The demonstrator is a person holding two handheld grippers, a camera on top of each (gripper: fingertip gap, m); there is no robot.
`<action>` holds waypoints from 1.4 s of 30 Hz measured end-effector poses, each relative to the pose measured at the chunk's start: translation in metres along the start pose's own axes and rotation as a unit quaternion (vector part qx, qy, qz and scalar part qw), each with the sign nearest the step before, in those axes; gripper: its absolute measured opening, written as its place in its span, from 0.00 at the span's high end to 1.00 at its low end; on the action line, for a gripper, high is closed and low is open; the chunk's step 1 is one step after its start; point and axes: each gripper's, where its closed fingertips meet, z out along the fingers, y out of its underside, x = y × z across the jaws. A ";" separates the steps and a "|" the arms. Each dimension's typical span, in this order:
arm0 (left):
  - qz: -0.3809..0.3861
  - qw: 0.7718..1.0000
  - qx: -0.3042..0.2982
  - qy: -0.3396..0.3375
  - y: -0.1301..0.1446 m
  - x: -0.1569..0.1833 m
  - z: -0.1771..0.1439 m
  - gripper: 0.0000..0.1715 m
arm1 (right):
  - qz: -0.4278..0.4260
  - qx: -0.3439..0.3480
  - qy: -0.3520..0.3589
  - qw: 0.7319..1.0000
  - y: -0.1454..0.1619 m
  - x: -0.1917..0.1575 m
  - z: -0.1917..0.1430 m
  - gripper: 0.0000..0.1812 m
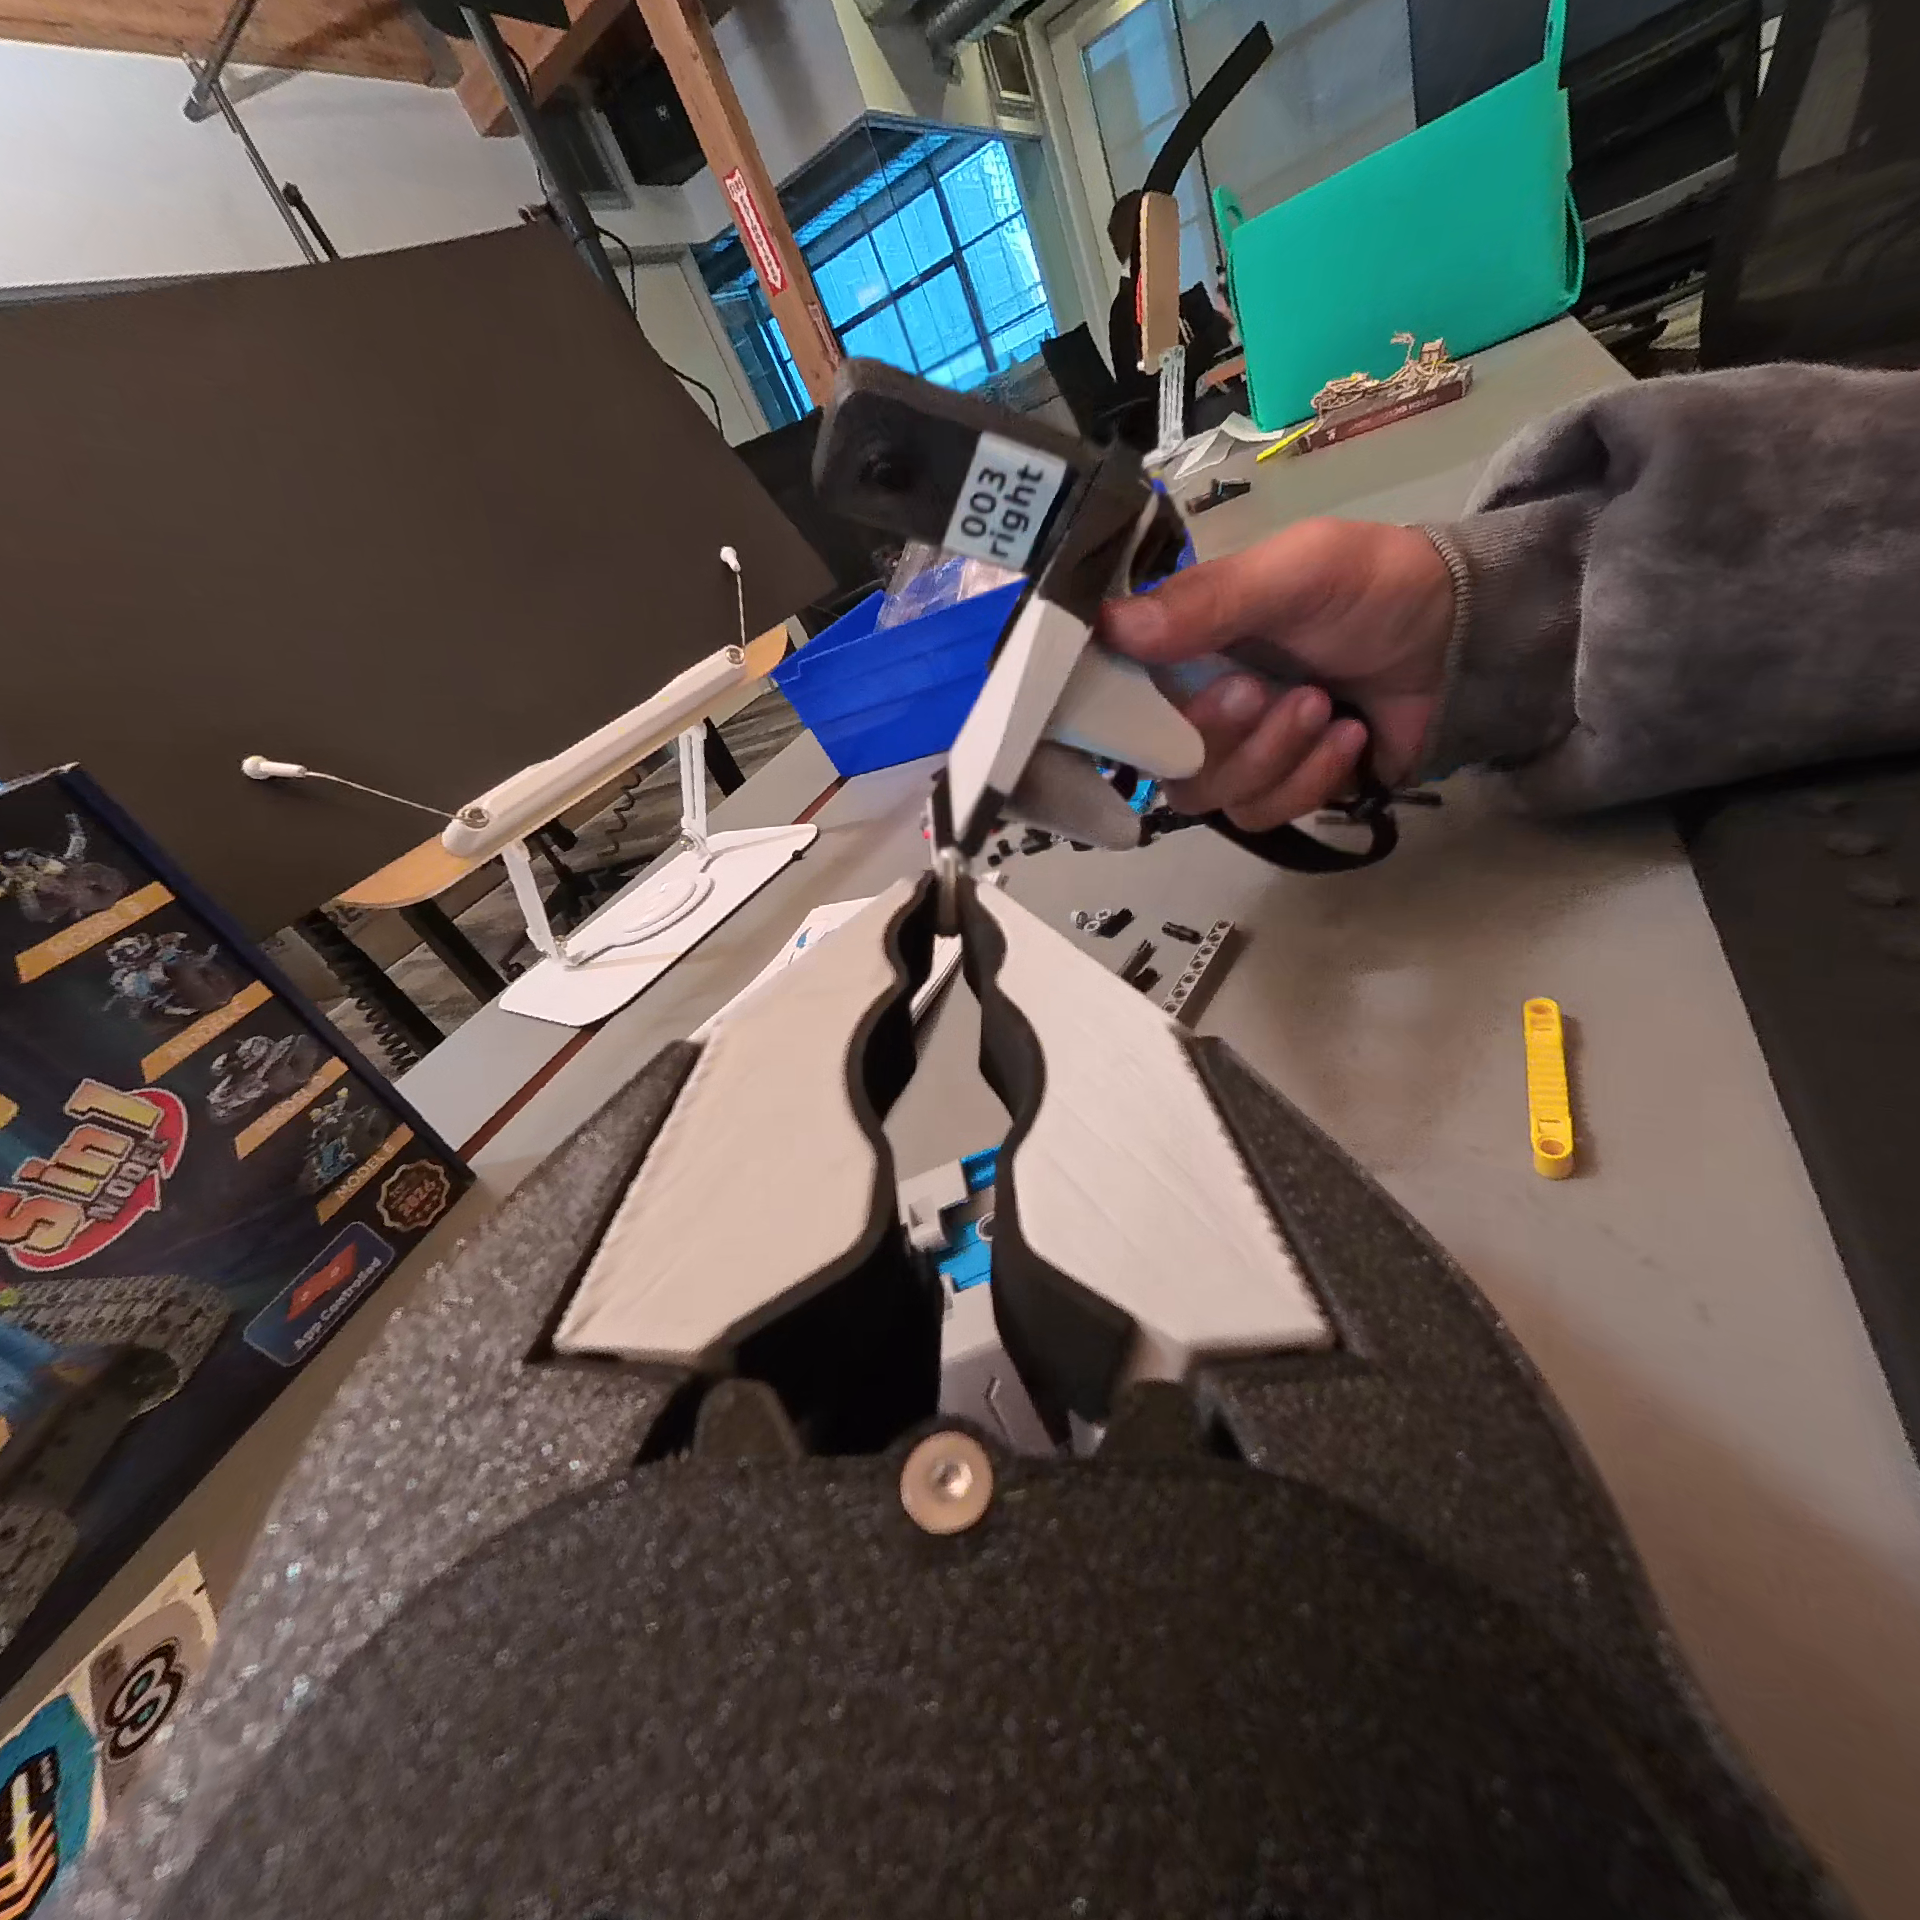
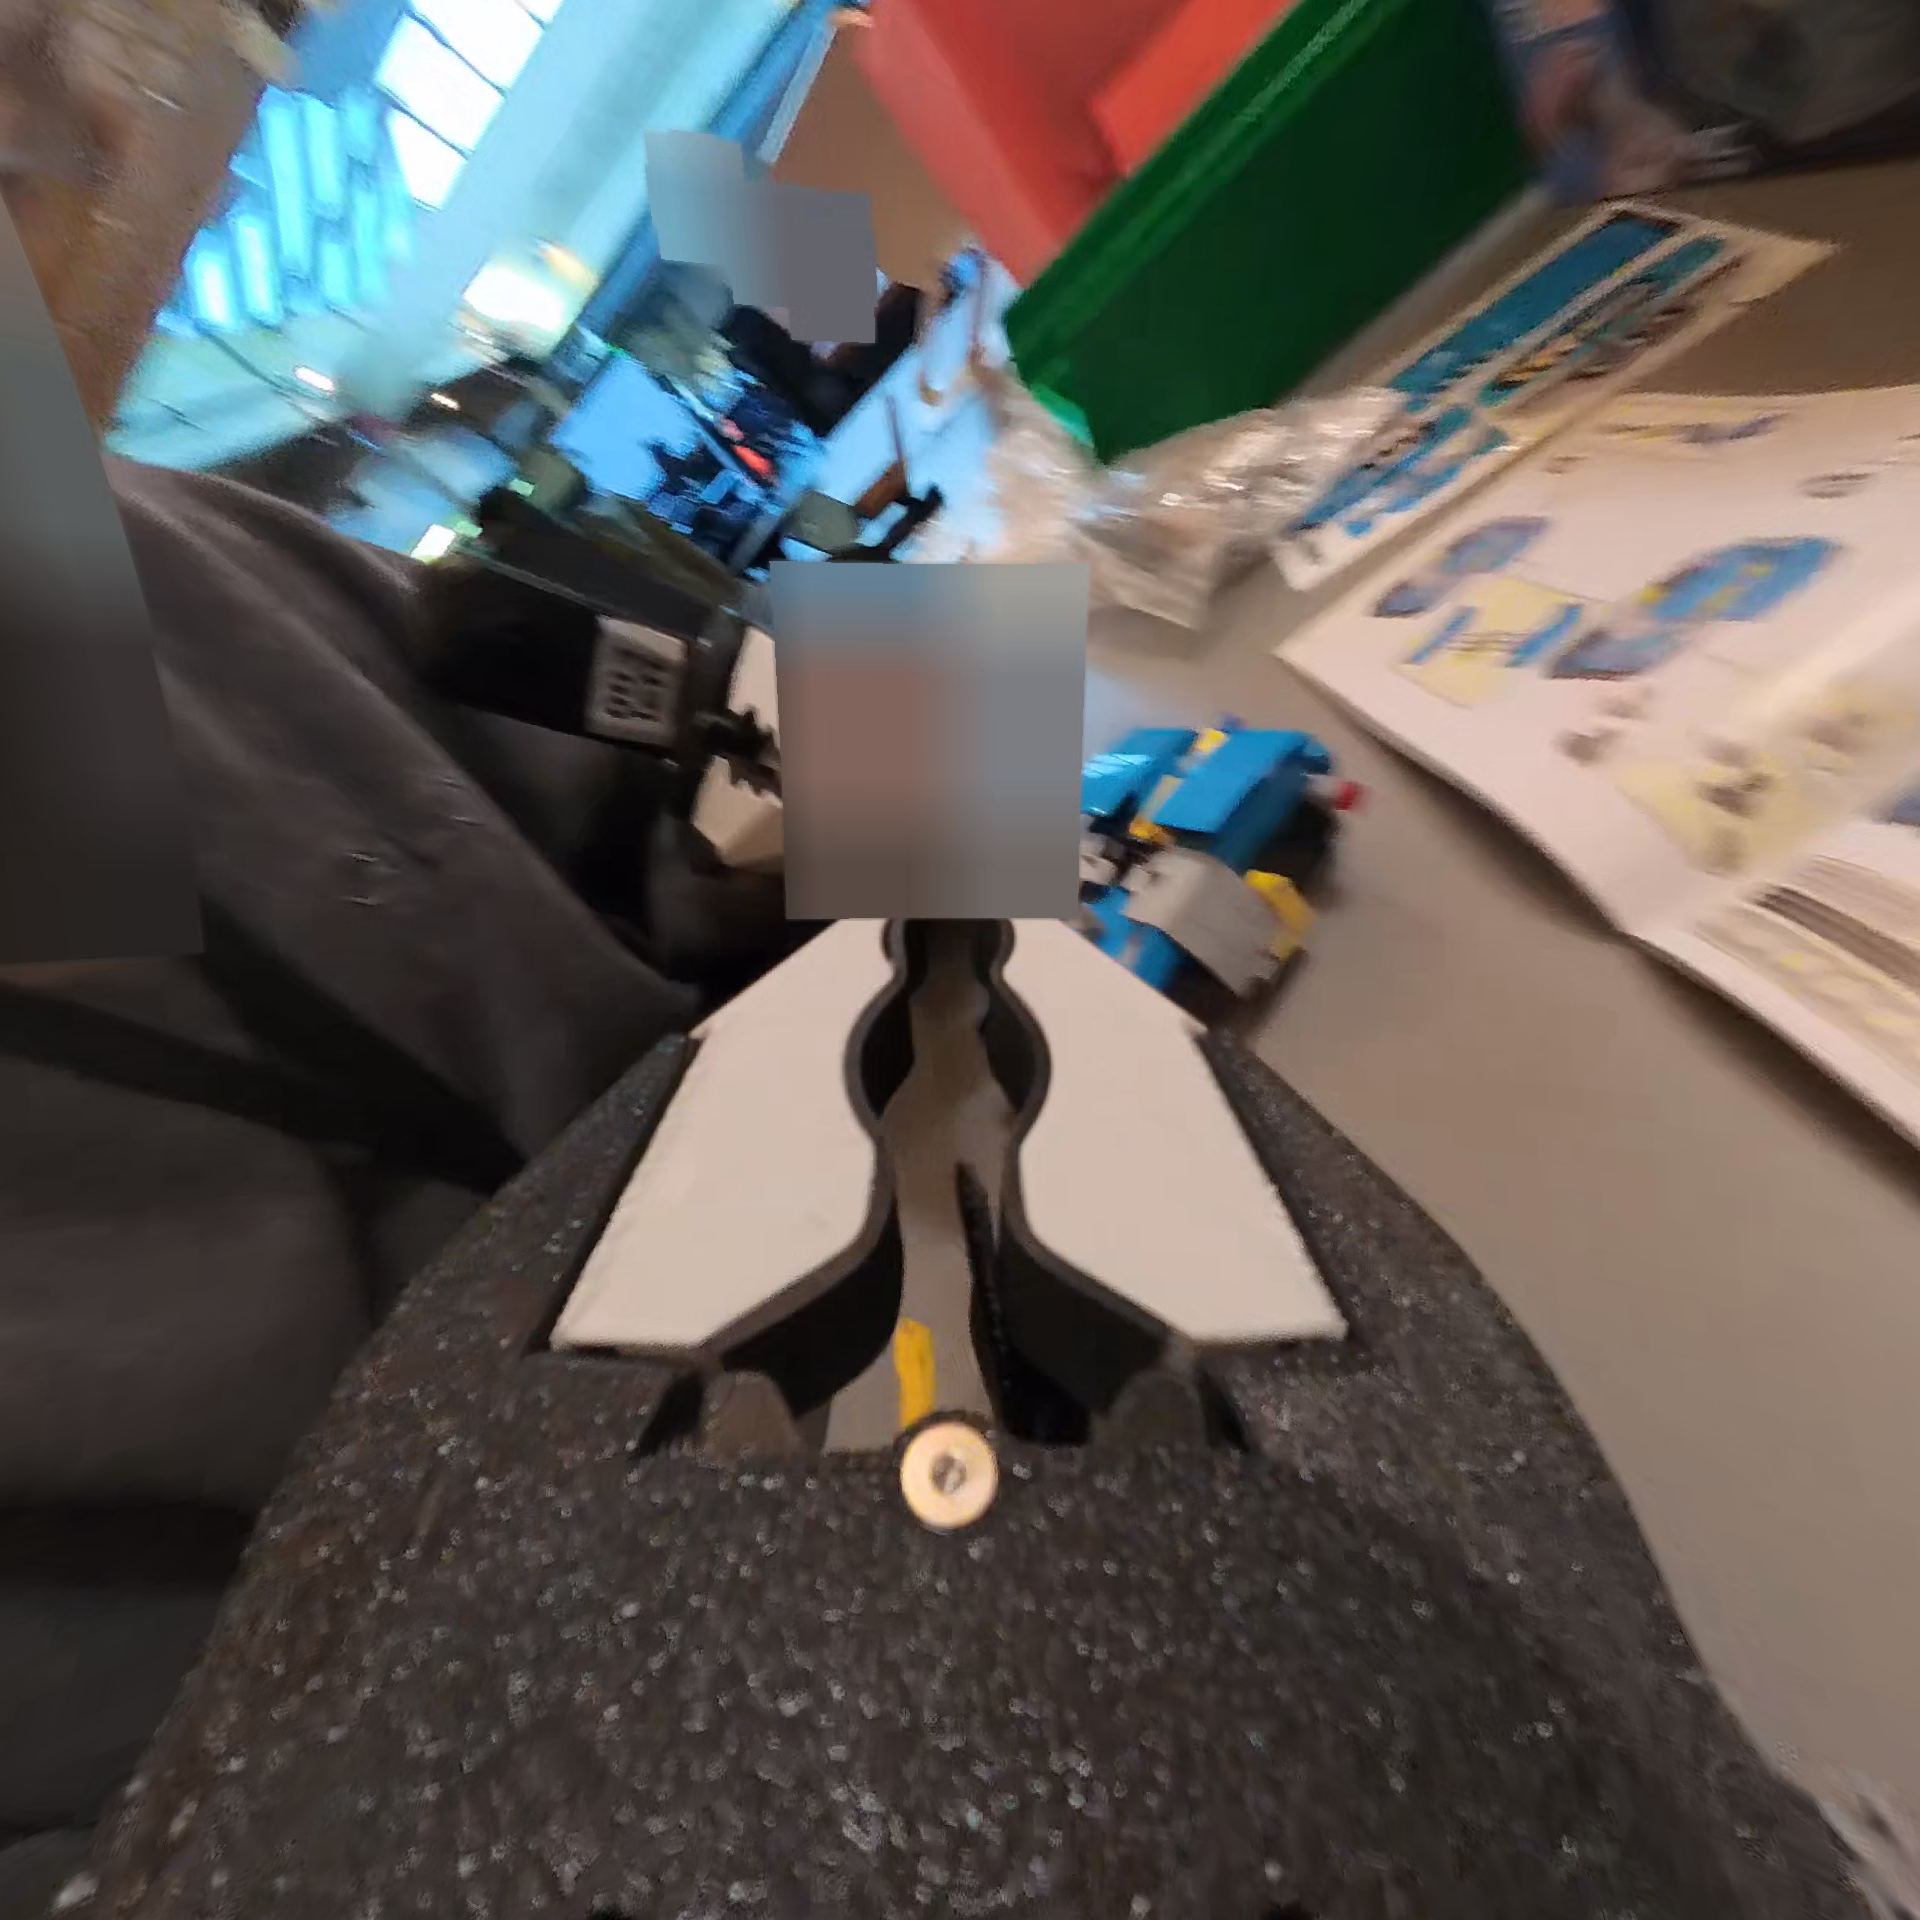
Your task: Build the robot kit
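- Grey table point(image 1: 1455, 1039) carried a loose yellow beam point(image 1: 1548, 1088), some small black parts point(image 1: 1127, 928) and a blue bin point(image 1: 883, 675).
- Left gripper point(image 1: 949, 902) had its tips nearly together around a small silvery piece point(image 1: 948, 883); whether they pinched it could not be told.
- Right gripper point(image 2: 948, 940) tips sat under a blur patch, so its opening could not be told; a blue and yellow brick model point(image 2: 1195, 831) stood just beside it.

Yellow beam point(image 1: 1547, 1087) flat on grey table point(image 1: 1403, 1299), blue bin point(image 1: 883, 675) behind, dark printed box point(image 1: 187, 1143) left, open booklet point(image 2: 1662, 727) beside blue brick model point(image 2: 1195, 831).
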 end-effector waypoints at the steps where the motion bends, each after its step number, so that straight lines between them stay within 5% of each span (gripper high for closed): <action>1: 0.000 1.000 0.001 0.001 0.000 0.000 0.000 0.98 | 0.010 0.012 -0.024 1.000 -0.004 -0.006 0.004 0.97; 7: -0.005 1.000 0.011 0.003 -0.004 0.001 -0.002 0.98 | 0.030 0.036 -0.087 0.995 -0.011 -0.025 0.012 0.97; 42: -0.057 0.998 0.017 0.030 -0.005 -0.002 -0.003 0.98 | 0.037 0.012 -0.092 0.995 -0.001 -0.024 0.018 0.97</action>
